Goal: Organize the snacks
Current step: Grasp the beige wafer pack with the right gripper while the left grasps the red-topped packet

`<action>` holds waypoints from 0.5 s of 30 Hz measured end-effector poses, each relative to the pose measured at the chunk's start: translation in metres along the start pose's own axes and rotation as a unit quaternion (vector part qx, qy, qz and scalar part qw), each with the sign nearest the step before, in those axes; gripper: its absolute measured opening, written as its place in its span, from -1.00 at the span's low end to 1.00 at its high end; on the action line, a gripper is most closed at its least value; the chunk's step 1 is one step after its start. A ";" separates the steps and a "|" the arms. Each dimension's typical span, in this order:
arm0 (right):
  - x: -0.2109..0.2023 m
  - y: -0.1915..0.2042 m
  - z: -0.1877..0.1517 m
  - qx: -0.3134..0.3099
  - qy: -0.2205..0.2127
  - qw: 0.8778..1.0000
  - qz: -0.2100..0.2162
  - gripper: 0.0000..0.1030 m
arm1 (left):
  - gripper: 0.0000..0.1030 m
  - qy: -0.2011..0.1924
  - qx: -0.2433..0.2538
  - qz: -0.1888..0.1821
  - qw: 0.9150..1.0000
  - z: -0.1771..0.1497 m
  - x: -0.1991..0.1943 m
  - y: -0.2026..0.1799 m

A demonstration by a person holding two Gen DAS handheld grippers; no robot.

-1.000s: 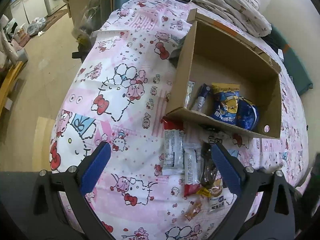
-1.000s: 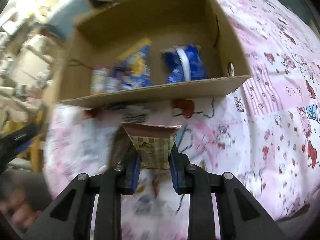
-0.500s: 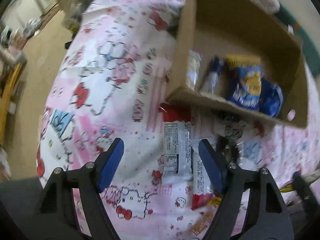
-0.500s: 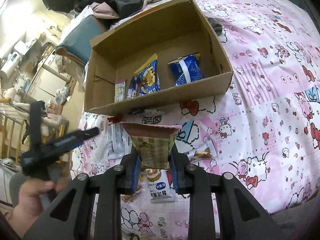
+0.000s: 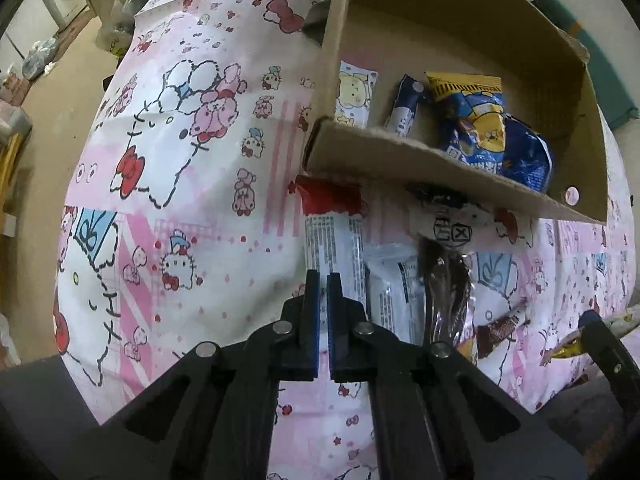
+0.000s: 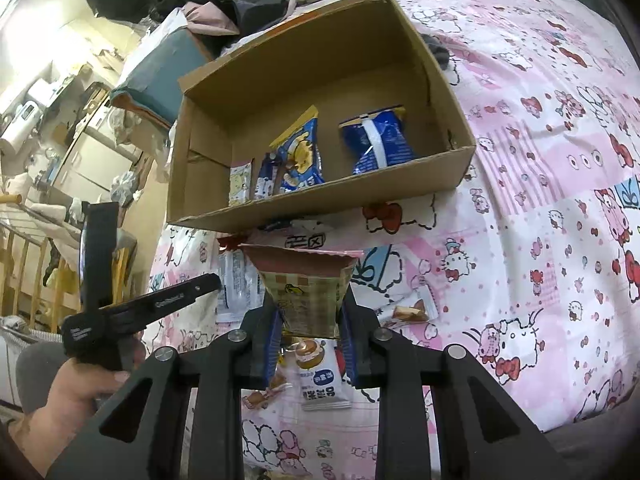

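Right gripper point(image 6: 309, 322) clamped on a beige checked snack packet point(image 6: 306, 292), flared top toward the brown cardboard box point(image 6: 320, 196), short of its near wall. Left gripper point(image 5: 323, 280) nearly closed, seemingly pinching nothing, above a red-ended white wrapper point(image 5: 332, 232) lying lengthwise toward the box. Print on wrappers too small to read. Bare pink cartoon-print bedsheet point(image 5: 168, 168) off left.

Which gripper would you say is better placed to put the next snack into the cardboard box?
The right gripper: it is shut on a beige snack packet, facing the cardboard box. The left gripper looks shut and empty.
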State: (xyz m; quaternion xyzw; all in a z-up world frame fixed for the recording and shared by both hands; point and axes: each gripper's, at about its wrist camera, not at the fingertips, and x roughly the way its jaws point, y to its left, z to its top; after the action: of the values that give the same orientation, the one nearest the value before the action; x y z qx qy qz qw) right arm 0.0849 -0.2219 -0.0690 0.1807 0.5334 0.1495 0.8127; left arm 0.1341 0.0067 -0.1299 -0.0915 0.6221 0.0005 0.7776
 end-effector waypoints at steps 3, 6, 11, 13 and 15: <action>-0.001 0.002 -0.001 -0.004 -0.002 1.000 -0.002 -0.48 | -0.98 0.009 0.002 0.006 1.000 -0.005 0.004 0.000; -0.003 0.000 -0.002 0.002 -0.003 1.000 0.001 -0.48 | -0.95 0.021 -0.009 0.007 1.000 -0.005 0.015 -0.002; -0.004 -0.006 -0.002 0.008 -0.003 1.000 -0.004 -0.48 | 0.32 0.020 0.017 0.056 0.998 0.001 0.027 -0.013; -0.004 -0.009 -0.002 0.017 -0.003 1.000 -0.003 -0.48 | 0.22 0.036 0.018 0.059 0.997 -0.001 0.037 -0.013; -0.003 -0.010 -0.001 0.022 0.000 1.000 -0.001 -0.48 | -0.34 0.028 0.023 0.062 0.997 -0.005 0.037 -0.011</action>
State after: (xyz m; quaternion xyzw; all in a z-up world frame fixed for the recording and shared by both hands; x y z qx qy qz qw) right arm 0.0836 -0.2320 -0.0716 0.1986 0.5364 0.1370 0.8088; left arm 0.1390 -0.0087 -0.1656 -0.0350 0.6476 0.0324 0.7605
